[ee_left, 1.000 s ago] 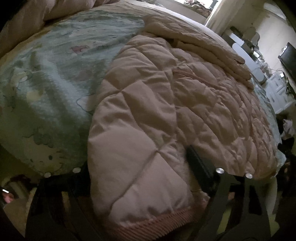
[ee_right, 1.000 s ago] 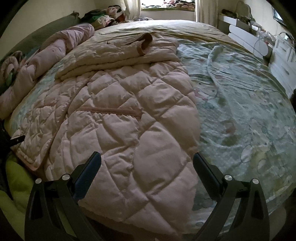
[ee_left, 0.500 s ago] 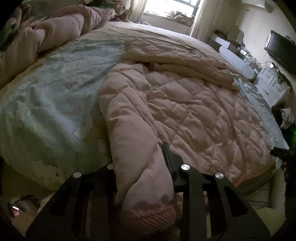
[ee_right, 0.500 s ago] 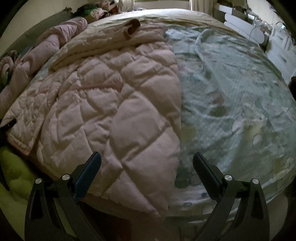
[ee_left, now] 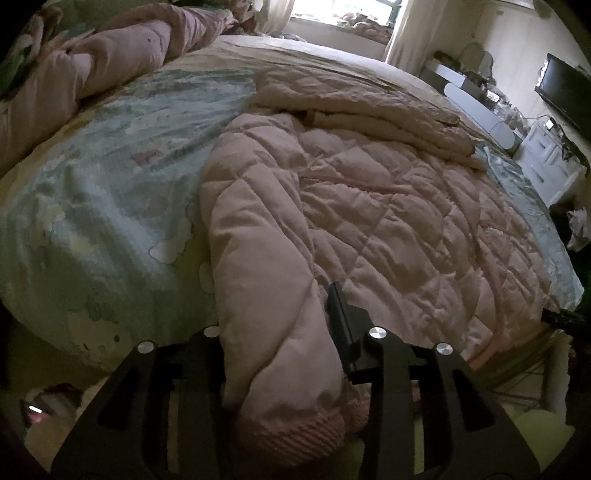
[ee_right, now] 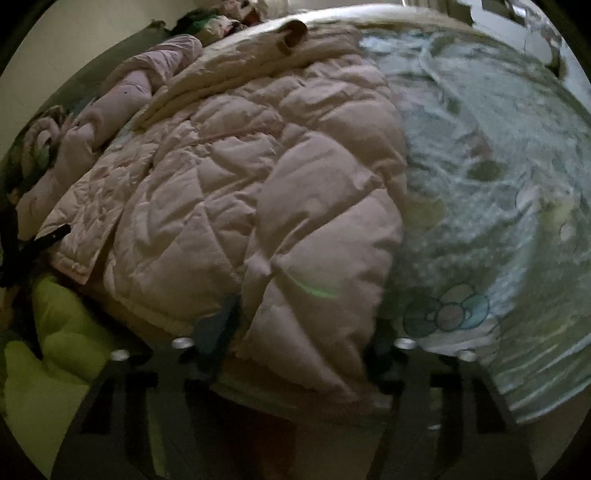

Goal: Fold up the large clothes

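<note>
Jacket (ee_left: 388, 206), pink and quilted, lies spread on the bed (ee_left: 92, 206), its near hem at the bed's edge, gripped at both lower corners before a fold.
The left hand-held gripper (ee_left: 280, 332) is clenched on the bunched hem corner; the right hand-held gripper (ee_right: 303, 343) has just been closing, with the other corner between its jaws, though blur hides whether the pads press yet. Judged next: secure the right grip, then lift both corners together towards the collar. Only the right view shows the brown collar loop (ee_right: 291, 35); only the left shows the ribbed cuff (ee_left: 295, 439).
</note>
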The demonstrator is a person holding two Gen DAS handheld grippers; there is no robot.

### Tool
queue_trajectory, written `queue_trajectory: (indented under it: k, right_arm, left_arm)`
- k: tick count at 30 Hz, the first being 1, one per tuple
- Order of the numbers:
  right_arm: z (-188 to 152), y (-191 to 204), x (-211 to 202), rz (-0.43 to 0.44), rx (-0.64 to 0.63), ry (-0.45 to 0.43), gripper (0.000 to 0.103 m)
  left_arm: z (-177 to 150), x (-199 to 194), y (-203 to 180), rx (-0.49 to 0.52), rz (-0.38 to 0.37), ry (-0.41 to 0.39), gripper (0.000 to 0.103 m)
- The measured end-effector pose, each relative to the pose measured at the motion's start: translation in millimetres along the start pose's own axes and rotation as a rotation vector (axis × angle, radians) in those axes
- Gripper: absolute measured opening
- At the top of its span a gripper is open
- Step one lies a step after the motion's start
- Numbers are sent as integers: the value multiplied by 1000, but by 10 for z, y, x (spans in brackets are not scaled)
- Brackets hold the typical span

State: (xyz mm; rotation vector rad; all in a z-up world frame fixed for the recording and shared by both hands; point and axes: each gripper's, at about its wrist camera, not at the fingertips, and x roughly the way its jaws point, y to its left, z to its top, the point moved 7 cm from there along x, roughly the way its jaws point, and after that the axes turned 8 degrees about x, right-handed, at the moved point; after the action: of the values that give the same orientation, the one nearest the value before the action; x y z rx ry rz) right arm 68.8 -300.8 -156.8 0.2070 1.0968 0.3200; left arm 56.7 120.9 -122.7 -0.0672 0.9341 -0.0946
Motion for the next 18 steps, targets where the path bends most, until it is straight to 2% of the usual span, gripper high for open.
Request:
queue_trajectory:
  k: [1, 4, 8, 12, 18]
  right_arm:
    - [24, 14, -46, 0, -3, -14, 36]
    - [176, 103, -239, 47, -26, -73, 23]
    - [446, 286, -566, 136, -60, -176, 21]
    - [748, 394, -841, 243, -22, -289, 20]
    - [1081, 499, -1021, 287, -28, -387, 19]
  left_arm:
    - [3, -8, 3, 1, -2, -2, 26]
    - [29, -68, 39, -11, -15, -22, 21]
    - [142, -197, -7, -2, 6, -73, 17]
    - [320, -314, -24, -4, 12, -120, 16]
    - [613, -436, -44, -10, 18, -177, 16]
